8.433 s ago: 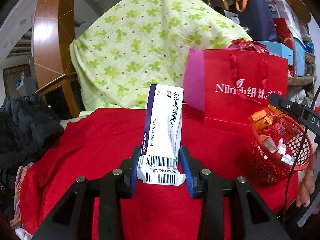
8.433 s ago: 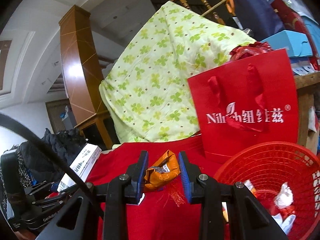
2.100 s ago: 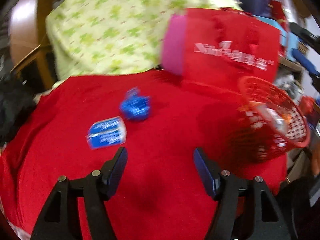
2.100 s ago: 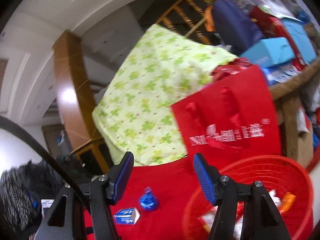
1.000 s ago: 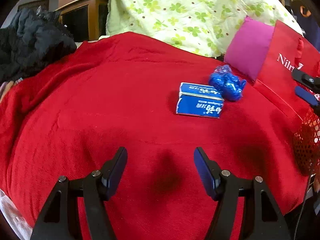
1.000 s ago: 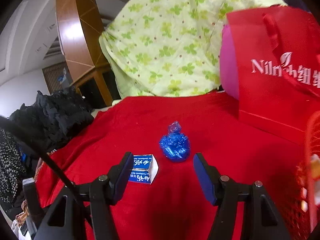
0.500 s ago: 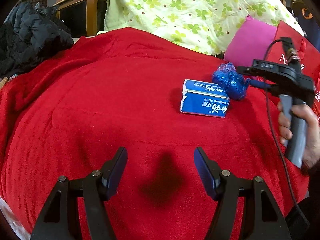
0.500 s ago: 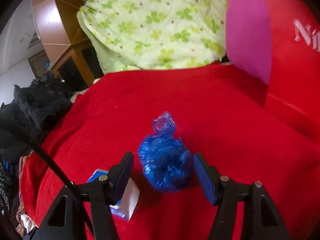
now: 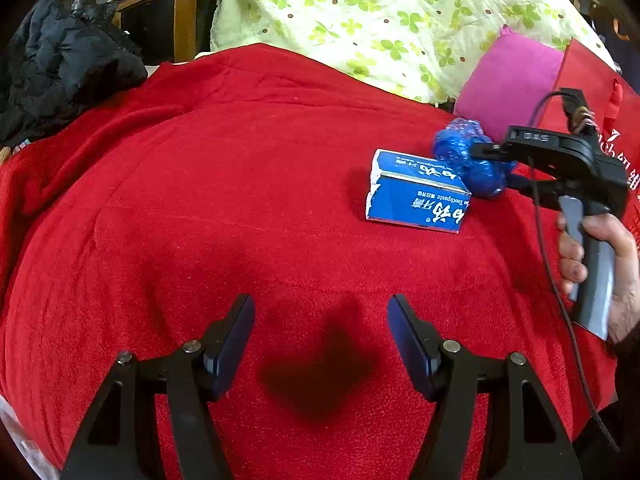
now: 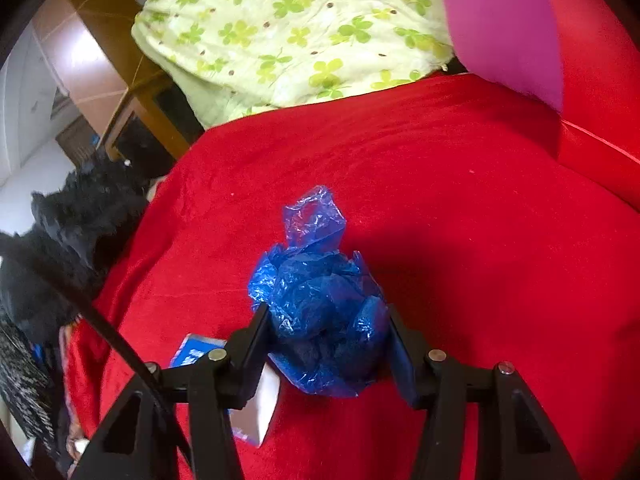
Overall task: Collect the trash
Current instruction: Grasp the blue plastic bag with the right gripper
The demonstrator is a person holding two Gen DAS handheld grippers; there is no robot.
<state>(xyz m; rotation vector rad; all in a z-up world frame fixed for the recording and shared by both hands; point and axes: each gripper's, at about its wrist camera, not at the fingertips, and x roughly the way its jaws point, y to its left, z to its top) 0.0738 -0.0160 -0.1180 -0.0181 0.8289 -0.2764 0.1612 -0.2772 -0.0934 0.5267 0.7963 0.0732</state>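
Observation:
A crumpled blue plastic bag (image 10: 320, 300) lies on the red blanket (image 10: 460, 240). My right gripper (image 10: 326, 332) is open with one finger on each side of the bag, close to it. The bag (image 9: 466, 160) and my right gripper (image 9: 492, 164) also show in the left wrist view. A blue toothpaste box (image 9: 416, 196) lies right beside the bag, on its left; its end (image 10: 256, 404) shows under my right gripper's left finger. My left gripper (image 9: 320, 340) is open and empty above bare blanket, well short of the box.
A red paper bag with a pink side (image 9: 516, 80) stands behind the trash at the right. A green-flowered quilt (image 9: 380, 12) is piled at the back. Black clothes (image 9: 60, 64) lie at the left edge. A wooden cabinet (image 9: 176, 12) stands behind.
My right gripper has moved forward and down until its open fingers flank the blue plastic bag. My left gripper has crept slightly closer to the toothpaste box.

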